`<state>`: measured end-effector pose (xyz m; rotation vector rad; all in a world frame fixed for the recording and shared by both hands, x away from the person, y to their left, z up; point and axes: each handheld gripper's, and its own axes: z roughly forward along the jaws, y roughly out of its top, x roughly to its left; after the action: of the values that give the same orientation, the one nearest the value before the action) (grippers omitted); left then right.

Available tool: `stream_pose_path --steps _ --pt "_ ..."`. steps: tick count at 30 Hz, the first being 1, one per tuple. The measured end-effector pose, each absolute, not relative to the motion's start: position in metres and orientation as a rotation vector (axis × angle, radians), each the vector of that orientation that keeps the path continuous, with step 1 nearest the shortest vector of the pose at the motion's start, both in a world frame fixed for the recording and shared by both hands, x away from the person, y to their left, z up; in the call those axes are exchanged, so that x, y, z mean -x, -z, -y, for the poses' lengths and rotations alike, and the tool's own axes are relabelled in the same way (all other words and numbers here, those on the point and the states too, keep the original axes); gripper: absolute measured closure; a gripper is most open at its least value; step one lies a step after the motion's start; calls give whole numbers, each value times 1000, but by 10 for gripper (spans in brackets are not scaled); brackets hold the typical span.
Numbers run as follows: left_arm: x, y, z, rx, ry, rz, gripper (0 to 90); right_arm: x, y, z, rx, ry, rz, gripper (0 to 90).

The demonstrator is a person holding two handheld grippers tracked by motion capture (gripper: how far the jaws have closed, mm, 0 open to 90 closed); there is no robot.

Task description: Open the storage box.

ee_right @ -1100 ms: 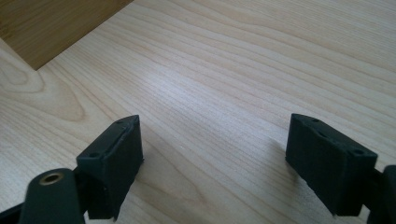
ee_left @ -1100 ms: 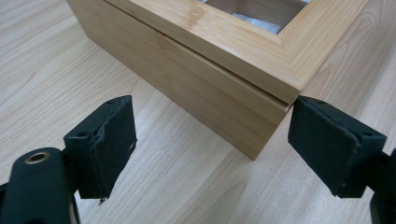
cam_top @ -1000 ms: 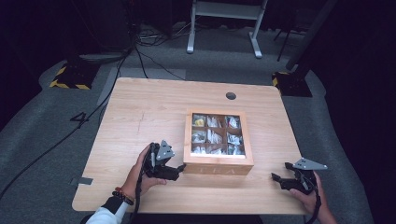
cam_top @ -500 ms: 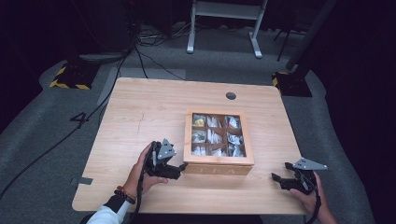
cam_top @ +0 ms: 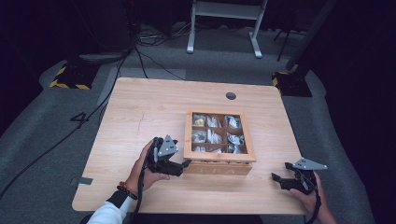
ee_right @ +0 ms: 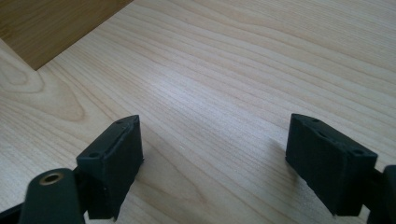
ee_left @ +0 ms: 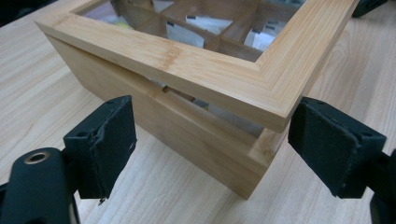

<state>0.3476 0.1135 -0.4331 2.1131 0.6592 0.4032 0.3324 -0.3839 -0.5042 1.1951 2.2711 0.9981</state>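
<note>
A square bamboo tea box [cam_top: 218, 140] sits near the middle of the pale wood-grain surface [cam_top: 140, 112], its nine compartments holding paper tea packets [cam_top: 212, 136] under a framed window lid [ee_left: 210, 70]. In the left gripper view the lid's mitred corner stands slightly raised from the box body, a thin gap showing beneath it. The left claw [cam_top: 180, 166] is at the box's front left corner, released, its matte black padded jaws spread wide on either side of that corner without touching it. The right claw [cam_top: 279, 179] rests low over bare surface well to the right of the box, jaws likewise spread apart and empty. A round hole [cam_top: 230, 96] pierces the surface's far edge.
</note>
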Motion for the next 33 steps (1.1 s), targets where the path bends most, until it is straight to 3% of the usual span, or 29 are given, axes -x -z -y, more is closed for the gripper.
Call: stream_pose_path --steps 33 --pt "-365 401 -112 -1986 -547 -579 165 -332 504 384 -1199 -997 -2269 186"
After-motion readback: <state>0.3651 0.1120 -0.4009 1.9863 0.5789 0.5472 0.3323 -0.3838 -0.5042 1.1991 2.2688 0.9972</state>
